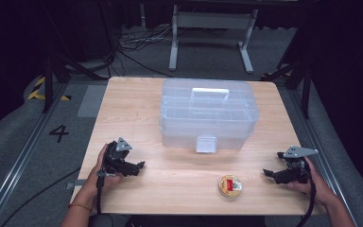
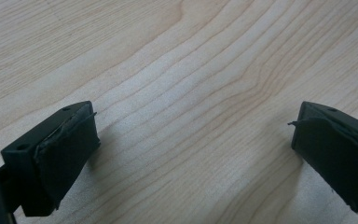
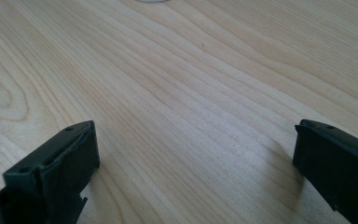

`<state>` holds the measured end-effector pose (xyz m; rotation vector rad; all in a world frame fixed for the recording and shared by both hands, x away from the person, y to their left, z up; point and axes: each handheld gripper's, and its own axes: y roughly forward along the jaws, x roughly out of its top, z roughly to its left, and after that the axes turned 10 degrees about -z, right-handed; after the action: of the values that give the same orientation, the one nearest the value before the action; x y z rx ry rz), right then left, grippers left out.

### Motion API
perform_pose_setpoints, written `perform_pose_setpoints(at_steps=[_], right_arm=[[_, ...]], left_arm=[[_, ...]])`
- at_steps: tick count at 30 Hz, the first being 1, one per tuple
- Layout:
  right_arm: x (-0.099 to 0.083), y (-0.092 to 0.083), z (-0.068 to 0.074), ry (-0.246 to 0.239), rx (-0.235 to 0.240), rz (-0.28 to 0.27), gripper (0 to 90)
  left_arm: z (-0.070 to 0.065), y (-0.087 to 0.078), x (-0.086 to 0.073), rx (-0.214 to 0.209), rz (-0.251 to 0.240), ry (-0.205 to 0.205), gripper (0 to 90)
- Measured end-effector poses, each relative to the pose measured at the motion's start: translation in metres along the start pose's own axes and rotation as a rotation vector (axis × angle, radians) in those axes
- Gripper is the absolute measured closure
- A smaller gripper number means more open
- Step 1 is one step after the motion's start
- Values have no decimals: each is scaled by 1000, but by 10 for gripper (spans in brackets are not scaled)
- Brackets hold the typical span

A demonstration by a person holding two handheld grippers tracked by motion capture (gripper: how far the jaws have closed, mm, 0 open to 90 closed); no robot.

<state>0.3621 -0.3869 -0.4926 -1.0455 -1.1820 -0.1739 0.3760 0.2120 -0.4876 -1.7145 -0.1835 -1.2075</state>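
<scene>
A clear plastic storage box [image 1: 208,111] with a white handle and a front latch [image 1: 205,143] stands closed at the back middle of the wooden table [image 1: 170,189]. A small round roll [image 1: 230,186] with a red and yellow face lies near the front edge. My left gripper [image 1: 138,168] rests on the table at front left, pointing right, jaws wide apart over bare wood [image 2: 191,140]. At front right my right gripper [image 1: 272,164] points left toward the roll, open with nothing between its jaws [image 3: 193,149].
Bare wood lies between the two grippers and in front of the box. Beyond the table's far edge stands a grey metal frame [image 1: 212,28] with cables on the floor. Dark stands flank the table on both sides.
</scene>
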Motion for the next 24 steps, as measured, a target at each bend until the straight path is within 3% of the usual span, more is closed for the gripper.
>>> perform_pose_setpoints(at_steps=[4,7,9,18,24], right_arm=[[1,-1,-4,5,2,11,32],[1,-4,-5,-1,10,-19,180],[2,-5,-4,-10,-6,-16,156],[11,-13,-1,-30,-14,-62,208],[25,-25,1,-12,-27,-132,235]], left_arm=[[3,-1,0,-35,5,29,4],[5,-1,-1,-52,3,38,4],[5,-1,-1,-53,3,36,4],[5,-1,-1,-53,2,36,4],[5,-1,-1,-53,2,36,4]])
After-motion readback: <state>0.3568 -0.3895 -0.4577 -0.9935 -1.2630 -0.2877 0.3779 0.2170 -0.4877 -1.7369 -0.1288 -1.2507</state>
